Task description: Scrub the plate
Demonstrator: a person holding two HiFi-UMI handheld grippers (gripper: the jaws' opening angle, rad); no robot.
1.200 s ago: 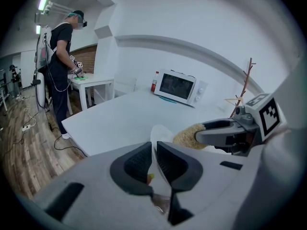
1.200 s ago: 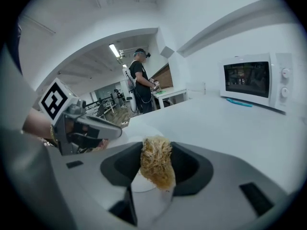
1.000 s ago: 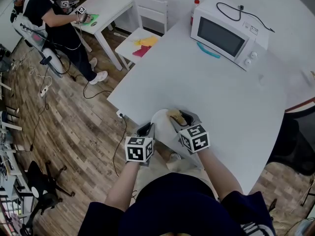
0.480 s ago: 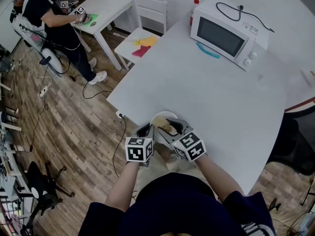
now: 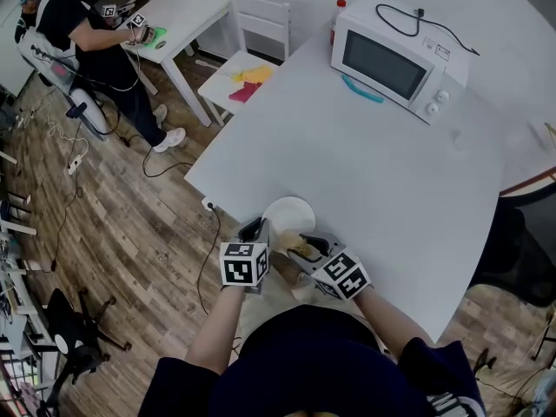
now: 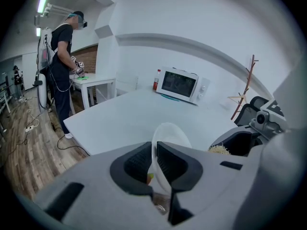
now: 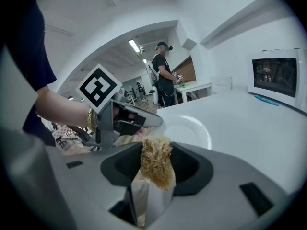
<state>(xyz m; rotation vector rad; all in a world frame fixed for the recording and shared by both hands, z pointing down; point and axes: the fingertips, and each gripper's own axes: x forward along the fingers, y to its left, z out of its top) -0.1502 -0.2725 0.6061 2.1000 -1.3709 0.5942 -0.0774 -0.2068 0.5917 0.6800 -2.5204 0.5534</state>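
Note:
A white plate point(image 5: 291, 212) lies at the near left corner of the white table point(image 5: 382, 172), tilted in the grip. My left gripper point(image 5: 257, 230) is shut on its near rim; in the left gripper view the plate point(image 6: 169, 134) stands edge-on between the pads of the left gripper point(image 6: 154, 151). My right gripper point(image 5: 301, 247) is shut on a yellowish fibrous scrubber point(image 5: 294, 241) at the plate's near edge. In the right gripper view the scrubber point(image 7: 155, 166) fills the jaws of the right gripper point(image 7: 156, 153), just short of the plate point(image 7: 192, 131).
A white microwave point(image 5: 393, 57) stands at the table's far side, with a red-capped bottle point(image 5: 335, 16) beside it and a teal object point(image 5: 365, 90) at its base. Left of the table is a white chair point(image 5: 245, 69) with coloured cloths. A person point(image 5: 82, 35) works at another table, far left.
My right gripper has drawn the scrubber back across the plate toward me, from its middle to its near edge, uncovering most of the plate. The left gripper has kept its hold.

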